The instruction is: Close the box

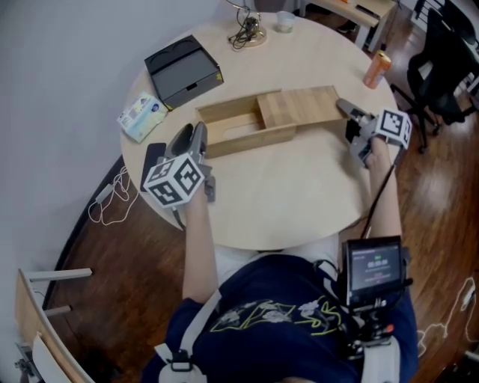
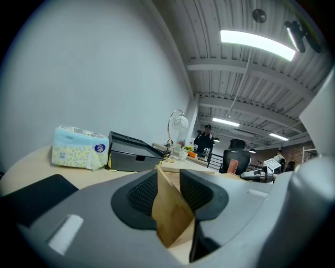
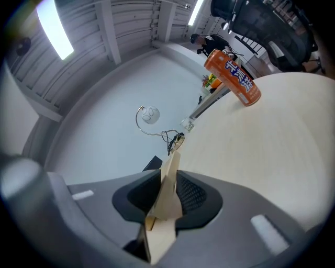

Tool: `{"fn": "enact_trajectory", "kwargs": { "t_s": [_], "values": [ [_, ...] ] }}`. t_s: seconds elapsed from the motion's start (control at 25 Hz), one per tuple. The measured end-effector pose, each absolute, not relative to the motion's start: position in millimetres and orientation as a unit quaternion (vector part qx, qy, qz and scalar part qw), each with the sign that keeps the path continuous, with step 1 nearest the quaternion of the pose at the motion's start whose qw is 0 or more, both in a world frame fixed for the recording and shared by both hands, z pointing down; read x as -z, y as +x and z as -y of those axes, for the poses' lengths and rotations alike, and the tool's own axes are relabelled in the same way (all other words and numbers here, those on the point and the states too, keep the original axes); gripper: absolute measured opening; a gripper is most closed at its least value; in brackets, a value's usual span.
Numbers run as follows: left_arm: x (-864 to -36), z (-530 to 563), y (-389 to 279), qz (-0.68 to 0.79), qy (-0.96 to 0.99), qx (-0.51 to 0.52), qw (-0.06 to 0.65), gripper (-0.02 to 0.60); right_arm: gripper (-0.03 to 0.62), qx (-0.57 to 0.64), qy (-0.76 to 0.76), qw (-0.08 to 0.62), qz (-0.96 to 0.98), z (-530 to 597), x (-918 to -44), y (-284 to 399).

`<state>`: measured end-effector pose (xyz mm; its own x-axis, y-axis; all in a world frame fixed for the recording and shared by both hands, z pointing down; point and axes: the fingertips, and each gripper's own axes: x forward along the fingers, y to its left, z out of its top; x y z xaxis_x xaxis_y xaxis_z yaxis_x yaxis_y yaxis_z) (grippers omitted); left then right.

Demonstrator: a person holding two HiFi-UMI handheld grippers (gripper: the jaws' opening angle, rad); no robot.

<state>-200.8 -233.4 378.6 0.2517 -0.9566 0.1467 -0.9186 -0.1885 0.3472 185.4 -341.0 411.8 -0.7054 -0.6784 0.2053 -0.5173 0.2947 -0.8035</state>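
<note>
A long wooden box (image 1: 233,129) lies across the middle of the round table (image 1: 284,209). Its left half stands open, showing the inside. The flat sliding lid (image 1: 301,107) covers the right part and sticks out past the box's right end. My left gripper (image 1: 199,141) is at the box's left end, shut on the wooden corner (image 2: 170,217), which sits wedged between the dark pads (image 2: 142,192). My right gripper (image 1: 347,111) is at the lid's right end, shut on the thin edge of the board (image 3: 167,186).
A black tray-like case (image 1: 182,71) and a tissue pack (image 1: 141,116) sit at the back left, and a dark phone (image 1: 152,160) lies by my left gripper. An orange can (image 1: 376,69) stands at the back right. A lamp base with cable (image 1: 248,31) and a cup (image 1: 284,21) are at the far edge. An office chair (image 1: 445,60) stands off the table to the right.
</note>
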Motion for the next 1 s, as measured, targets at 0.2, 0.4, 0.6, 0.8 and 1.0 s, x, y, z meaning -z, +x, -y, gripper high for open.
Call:
{"fn": "enact_trajectory", "kwargs": {
  "t_s": [0.2,0.4,0.6,0.8,1.0],
  "values": [
    [-378,232,-200,0.605,0.775,0.047,0.174,0.114,0.094,0.451,-0.376,0.107,-0.803,340,-408,188],
    [-358,209,-193,0.575,0.808,0.059,0.118,0.278,0.462,0.345,-0.372,0.116,-0.854,312,-389,183],
    [-376,152,-155,0.502,0.858,0.026,0.103,0.324,0.583,0.189,-0.348,0.06,-0.916,239,-383,157],
    [-398,139,-117,0.479,0.873,-0.059,0.068,0.344,0.578,0.16,-0.277,0.023,-0.947,175,-385,83],
    [-400,134,-99,0.441,0.892,-0.064,0.07,0.336,0.406,0.102,-0.295,-0.037,-0.949,166,-393,52]
  ]
}}
